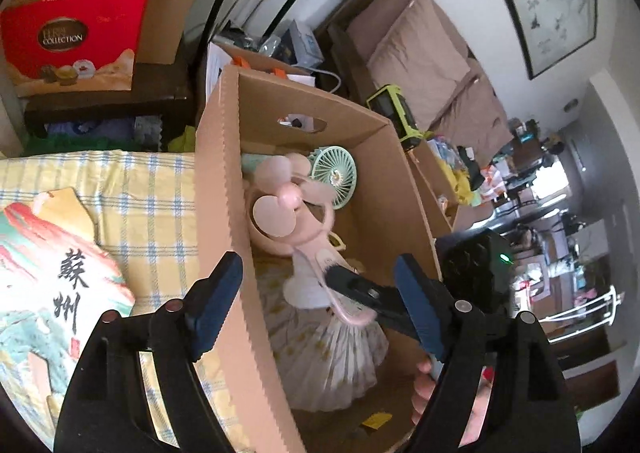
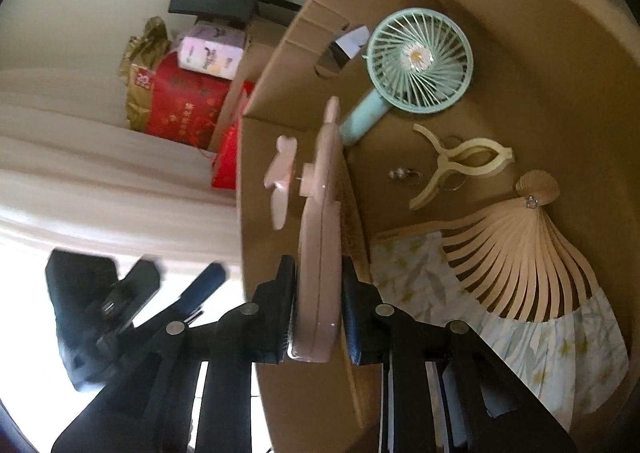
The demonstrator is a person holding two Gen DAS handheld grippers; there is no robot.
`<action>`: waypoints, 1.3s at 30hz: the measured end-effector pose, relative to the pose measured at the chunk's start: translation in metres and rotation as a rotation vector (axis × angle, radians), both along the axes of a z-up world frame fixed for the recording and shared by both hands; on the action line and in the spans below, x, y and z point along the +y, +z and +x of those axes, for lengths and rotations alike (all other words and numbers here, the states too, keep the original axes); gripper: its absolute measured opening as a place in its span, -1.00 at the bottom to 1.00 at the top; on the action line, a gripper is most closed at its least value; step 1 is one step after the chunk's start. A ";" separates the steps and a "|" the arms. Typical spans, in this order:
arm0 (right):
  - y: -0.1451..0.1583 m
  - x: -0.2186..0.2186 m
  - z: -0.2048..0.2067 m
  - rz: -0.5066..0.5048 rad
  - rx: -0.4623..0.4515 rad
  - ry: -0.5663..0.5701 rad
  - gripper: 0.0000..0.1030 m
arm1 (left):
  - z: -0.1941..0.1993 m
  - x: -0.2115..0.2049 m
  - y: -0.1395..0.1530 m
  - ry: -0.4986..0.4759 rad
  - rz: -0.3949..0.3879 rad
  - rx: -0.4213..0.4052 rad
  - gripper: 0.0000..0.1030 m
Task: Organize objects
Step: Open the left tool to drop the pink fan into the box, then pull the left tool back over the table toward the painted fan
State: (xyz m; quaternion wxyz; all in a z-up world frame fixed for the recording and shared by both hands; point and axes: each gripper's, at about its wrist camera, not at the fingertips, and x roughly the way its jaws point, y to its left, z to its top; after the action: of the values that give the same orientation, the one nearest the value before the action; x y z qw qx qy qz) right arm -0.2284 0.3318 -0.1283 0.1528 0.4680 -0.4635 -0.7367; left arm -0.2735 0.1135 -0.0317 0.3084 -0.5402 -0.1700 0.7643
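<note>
An open cardboard box [image 1: 224, 189] stands on a checked cloth. My right gripper [image 2: 318, 313] is shut on the handle of a pink handheld fan [image 2: 318, 253] and holds it inside the box; the pink fan [image 1: 280, 205] and the right gripper [image 1: 360, 289] also show in the left wrist view. A mint green handheld fan [image 2: 416, 61], a cream clip [image 2: 460, 161] and a spread folding paper fan [image 2: 520, 277] lie in the box [image 2: 560, 101]. My left gripper [image 1: 318, 277] is open, its fingers straddling the box's near wall.
A printed bag with Chinese characters [image 1: 48, 285] lies on the yellow checked cloth [image 1: 132, 193] left of the box. A red gift box [image 1: 72, 33] and cartons stand behind. A sofa with tan cushions [image 1: 420, 49] and more boxes are to the right.
</note>
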 end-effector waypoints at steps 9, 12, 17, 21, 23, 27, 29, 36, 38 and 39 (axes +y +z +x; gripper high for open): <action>-0.013 -0.001 0.003 0.026 -0.057 -0.022 -0.45 | 0.038 -0.029 0.017 -0.002 -0.017 0.077 0.63; -0.019 0.001 0.005 0.066 -0.095 -0.028 -0.28 | 0.050 -0.040 0.022 0.005 -0.052 0.110 0.64; -0.010 0.001 0.008 0.148 -0.095 -0.021 -0.02 | 0.068 -0.058 0.025 0.018 -0.100 0.152 0.64; -0.001 -0.006 0.008 0.217 -0.110 0.019 0.26 | 0.081 -0.072 0.023 0.031 -0.129 0.163 0.71; 0.006 -0.010 0.010 0.256 -0.106 0.033 0.31 | 0.088 -0.081 0.020 0.037 -0.147 0.165 0.71; 0.028 -0.018 0.018 0.288 -0.048 0.055 0.36 | 0.101 -0.099 0.018 0.058 -0.177 0.178 0.71; 0.042 -0.025 0.025 0.319 -0.002 0.068 0.42 | 0.107 -0.110 0.017 0.074 -0.196 0.188 0.74; 0.079 -0.064 0.043 0.461 0.122 0.124 0.60 | 0.120 -0.143 0.014 0.133 -0.226 0.190 0.96; 0.088 -0.078 0.048 0.517 0.153 0.141 0.63 | 0.124 -0.153 0.014 0.147 -0.240 0.192 0.98; 0.092 -0.083 0.050 0.542 0.167 0.150 0.65 | 0.125 -0.156 0.014 0.151 -0.242 0.190 1.00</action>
State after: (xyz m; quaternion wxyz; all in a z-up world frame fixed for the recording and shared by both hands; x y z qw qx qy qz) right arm -0.1782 0.2487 -0.0366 0.1139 0.4623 -0.1998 -0.8564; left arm -0.1481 -0.0429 -0.0180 0.1974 -0.4845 -0.0869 0.8478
